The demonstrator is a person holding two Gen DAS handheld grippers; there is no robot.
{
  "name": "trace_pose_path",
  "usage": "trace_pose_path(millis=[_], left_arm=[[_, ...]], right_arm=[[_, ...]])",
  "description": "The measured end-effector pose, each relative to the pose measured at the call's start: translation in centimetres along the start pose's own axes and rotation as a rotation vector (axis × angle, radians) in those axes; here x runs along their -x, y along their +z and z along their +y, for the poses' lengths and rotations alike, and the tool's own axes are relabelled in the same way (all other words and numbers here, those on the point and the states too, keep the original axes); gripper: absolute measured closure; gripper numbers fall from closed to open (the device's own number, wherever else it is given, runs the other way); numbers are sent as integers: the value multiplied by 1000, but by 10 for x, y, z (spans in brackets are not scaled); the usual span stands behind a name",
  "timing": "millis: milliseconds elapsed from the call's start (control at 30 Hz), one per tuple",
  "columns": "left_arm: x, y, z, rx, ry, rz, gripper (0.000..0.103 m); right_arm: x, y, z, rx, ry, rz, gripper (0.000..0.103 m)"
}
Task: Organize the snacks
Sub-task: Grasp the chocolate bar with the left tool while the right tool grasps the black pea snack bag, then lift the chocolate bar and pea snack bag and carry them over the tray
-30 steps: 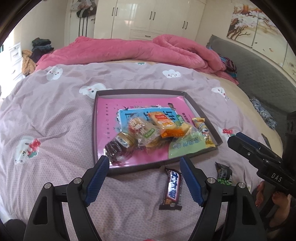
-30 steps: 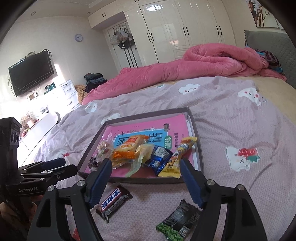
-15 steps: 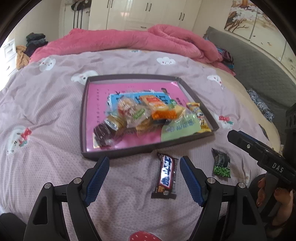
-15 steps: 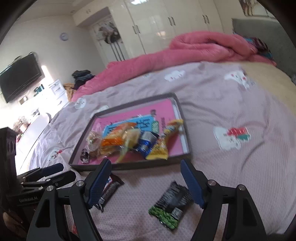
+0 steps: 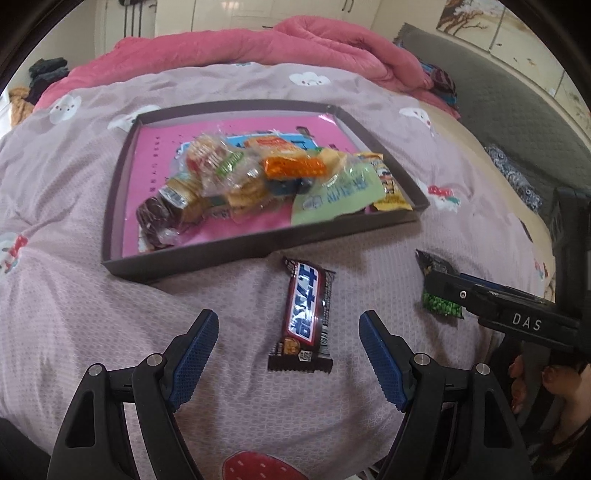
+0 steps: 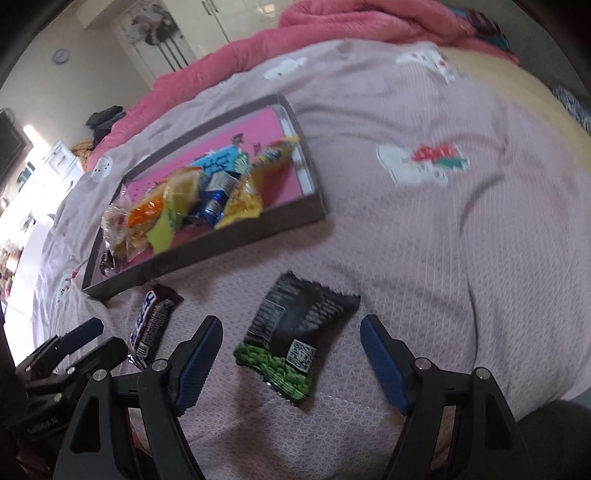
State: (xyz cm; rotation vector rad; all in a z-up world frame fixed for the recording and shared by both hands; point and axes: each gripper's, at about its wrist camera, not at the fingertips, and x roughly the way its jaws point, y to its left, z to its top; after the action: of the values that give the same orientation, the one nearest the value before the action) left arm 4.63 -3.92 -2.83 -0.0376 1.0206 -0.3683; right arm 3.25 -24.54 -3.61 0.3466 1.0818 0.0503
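Observation:
A dark shallow tray (image 5: 258, 247) with a pink floor lies on the bed and holds a pile of several wrapped snacks (image 5: 258, 177). In front of it lie a brown chocolate bar (image 5: 306, 310) and a black-and-green pea packet (image 6: 295, 339). My left gripper (image 5: 288, 332) is open, its jaws either side of the chocolate bar, just above it. My right gripper (image 6: 291, 339) is open, its jaws either side of the pea packet. The tray (image 6: 229, 247), the snack pile (image 6: 195, 199) and the bar (image 6: 151, 325) also show in the right wrist view.
The bed has a mauve cloud-print sheet (image 5: 74, 288) and a rumpled pink duvet (image 5: 258, 44) at the far side. A grey upholstered headboard (image 5: 517, 103) runs along the right. White wardrobes (image 5: 240, 11) stand behind. The bed's near edge lies just below both grippers.
Both grippers have moved forward and down toward the bed. The left now straddles the chocolate bar and the right straddles the pea packet. Both stayed open.

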Motion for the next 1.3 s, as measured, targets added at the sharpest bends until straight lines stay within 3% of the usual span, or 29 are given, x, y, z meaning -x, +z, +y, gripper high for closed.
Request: trace_pose_path(millis=[333,533,733,800,867,967,1067,1300], left_arm=[[-18,0,-2,10,-1,28,23],[-31,0,-3,25,21,52,23],[-39,2,-7,39,-1,48,23],[-40,3,-8,46,-6,42,32],[-42,5,-10,33,23,41,56],[-45,7,-10,28,25,42,67],[-42,8,-9,13,21,36,73],[-28,9,-7,15,-6,17,74]], right_arm=[[-11,-1,7,39,21,13,62],[-15,2,13,70,23,19,65],[-3,3,11,47,86,-18,66],[2,3,11,49,91,-37,66],[9,4,10,49,86,-68,66],[16,6,10,54,84,-104,66],[22,7,16,82,98,-141,66],[33,9,30,160,130,-209,66]])
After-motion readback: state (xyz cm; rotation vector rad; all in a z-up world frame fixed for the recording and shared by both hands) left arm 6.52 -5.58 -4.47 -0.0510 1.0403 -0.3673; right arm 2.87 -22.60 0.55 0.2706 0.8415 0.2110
